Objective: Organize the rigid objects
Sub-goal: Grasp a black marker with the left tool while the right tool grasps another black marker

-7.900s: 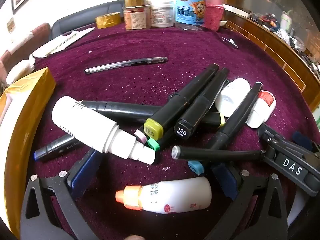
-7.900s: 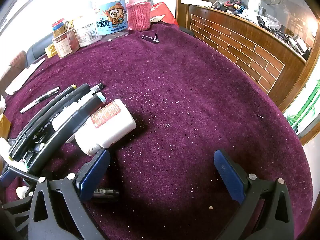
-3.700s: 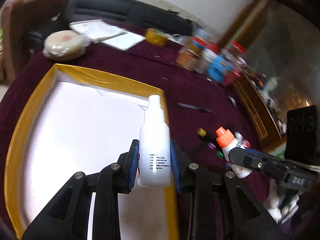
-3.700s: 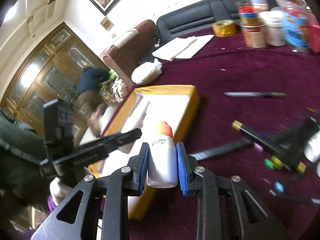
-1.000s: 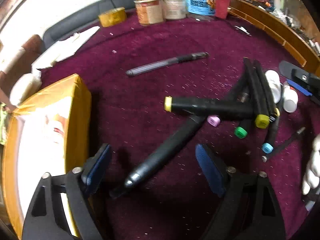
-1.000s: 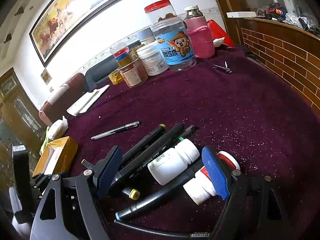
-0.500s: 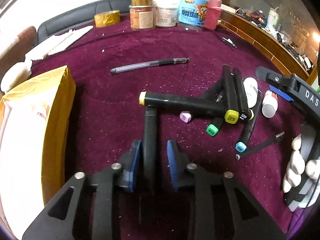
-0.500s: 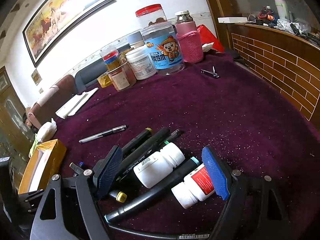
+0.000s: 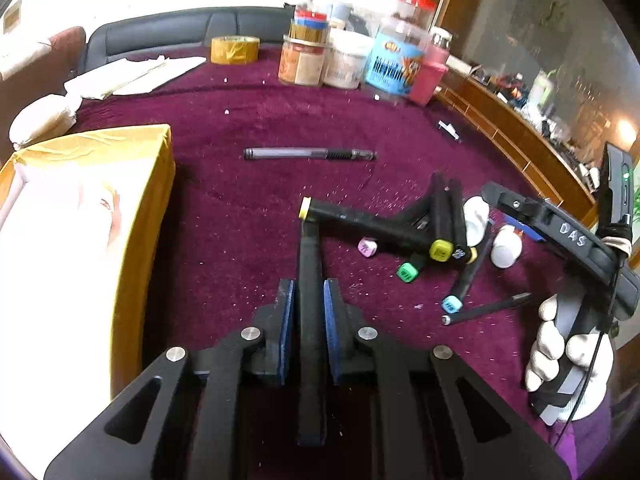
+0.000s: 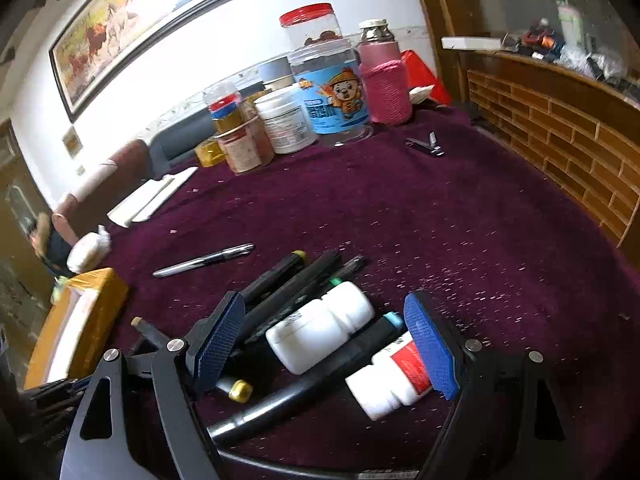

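Black marker (image 9: 310, 280) newly gripped; burgundy tablecloth (image 9: 248, 216).

Worktop (image 9: 248, 208) wearing maroon pile cloth, speckled with pale crumbs. Lying on it: gold-edged box (image 9: 132, 216) left of left fingers; clear pen (image 9: 308, 154) beyond their tips; black marker heap (image 9: 436, 228) and two white bottles (image 10: 320, 328) sitting between right fingers; jars (image 10: 328, 96), tape roll (image 9: 235, 50), papers (image 9: 136, 74) crowding far edge; nail clipper (image 10: 424, 145) beyond right fingers.

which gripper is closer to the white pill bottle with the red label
Right. The right gripper hangs open just over the red-labelled bottle; the left gripper is across the marker pile, shut on a black marker.
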The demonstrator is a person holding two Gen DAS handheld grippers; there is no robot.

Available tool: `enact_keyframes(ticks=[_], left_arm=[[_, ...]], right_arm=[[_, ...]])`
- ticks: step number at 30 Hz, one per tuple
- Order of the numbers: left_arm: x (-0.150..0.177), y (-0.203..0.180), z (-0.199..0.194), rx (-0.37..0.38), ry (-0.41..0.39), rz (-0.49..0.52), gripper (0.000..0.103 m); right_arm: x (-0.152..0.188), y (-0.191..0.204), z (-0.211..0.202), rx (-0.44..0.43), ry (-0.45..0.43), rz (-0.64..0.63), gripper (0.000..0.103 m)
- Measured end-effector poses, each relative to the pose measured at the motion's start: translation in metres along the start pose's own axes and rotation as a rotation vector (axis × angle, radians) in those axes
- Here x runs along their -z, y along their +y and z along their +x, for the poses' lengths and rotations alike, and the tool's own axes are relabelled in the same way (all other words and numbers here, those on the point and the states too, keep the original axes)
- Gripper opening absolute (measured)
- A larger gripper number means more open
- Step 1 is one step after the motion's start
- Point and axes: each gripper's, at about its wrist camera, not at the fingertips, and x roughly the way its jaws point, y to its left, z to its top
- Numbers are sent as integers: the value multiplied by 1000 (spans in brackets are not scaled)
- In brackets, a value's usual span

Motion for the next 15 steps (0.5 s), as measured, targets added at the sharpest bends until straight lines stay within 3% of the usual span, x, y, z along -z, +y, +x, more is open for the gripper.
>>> enact_keyframes(ticks=[1, 4, 5, 6, 8, 11, 15], left_arm=[[0, 0, -3, 4, -5, -3, 12], [0, 1, -3, 8, -6, -6, 12], [0, 1, -3, 11, -6, -7, 12], [0, 0, -4, 12, -6, -7, 12], [1, -1, -5, 15, -10, 4, 12], [4, -1, -7, 23, -12, 3, 12], [6, 1, -12, 31, -22, -5, 12]], right_arm=[[-1, -4, -2, -101, 10, 39, 78], [0, -30, 6, -766, 109, 362, 78], [2, -32, 10, -896, 131, 410, 78], [5, -30, 15, -1095, 173, 458, 79], [7, -26, 17, -1238, 208, 480, 79], [4, -19, 9, -1306, 195, 461, 79], [5, -9, 1, -1298, 174, 402, 79]])
